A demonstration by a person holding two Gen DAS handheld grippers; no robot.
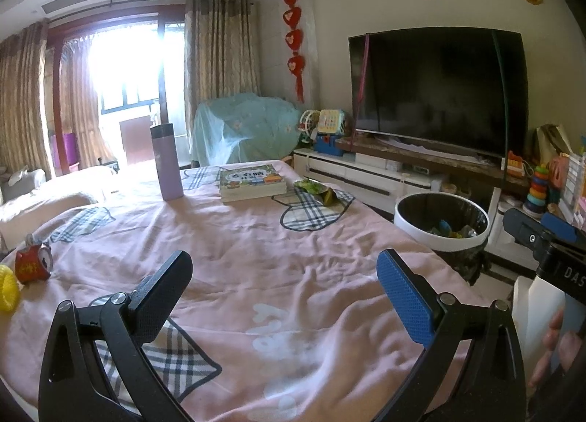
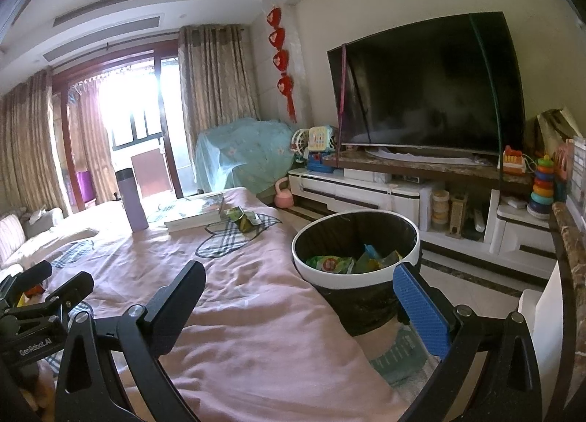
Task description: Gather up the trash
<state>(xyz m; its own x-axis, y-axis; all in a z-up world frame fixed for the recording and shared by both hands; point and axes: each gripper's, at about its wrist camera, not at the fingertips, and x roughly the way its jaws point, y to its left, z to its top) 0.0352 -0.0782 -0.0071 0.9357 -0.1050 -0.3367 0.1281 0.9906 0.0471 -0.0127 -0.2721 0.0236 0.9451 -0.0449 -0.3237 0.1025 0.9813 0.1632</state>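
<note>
Both grippers, left [image 1: 284,288] and right [image 2: 298,303], hover wide open and empty over the pink-clothed surface [image 1: 256,257], the crumpled green wrapper [image 2: 243,218] lying far ahead beside the books [image 2: 194,211], left of the bin [image 2: 355,250].

"GenRobot.AI" printed on left tool [image 2: 29,347] body, seen in right wrist view. "DAS" partial on right tool [image 1: 571,271] body. Book cover text unreadable.
</note>
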